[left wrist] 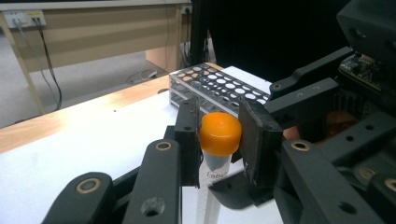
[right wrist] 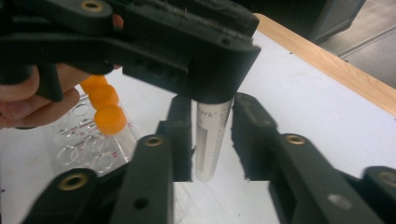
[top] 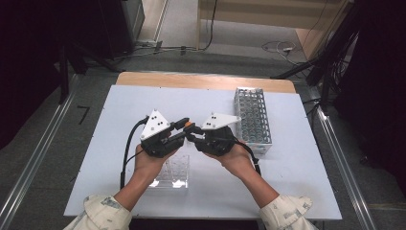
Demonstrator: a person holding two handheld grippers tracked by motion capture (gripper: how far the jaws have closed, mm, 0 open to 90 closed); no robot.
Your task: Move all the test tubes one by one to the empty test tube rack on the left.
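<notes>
Two tools meet above the table's middle. My left tool [left wrist: 218, 140] clamps the tube's orange cap [left wrist: 220, 133]; the tube [right wrist: 210, 140] hangs upright between my right tool's [right wrist: 212, 140] loosened pads, the steel rack [top: 252, 115] toward the right edge.

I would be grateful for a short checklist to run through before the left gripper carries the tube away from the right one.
1. Left gripper shut on the orange cap: ok, both pads press on it.
2. Right gripper released: ok, there is a gap on each side of the tube.
3. Tube hanging roughly upright below the cap: ok.
4. Metal rack has free holes: ok, many are open.
5. Cap screwed tight enough to bear the tube: cannot tell.
</notes>
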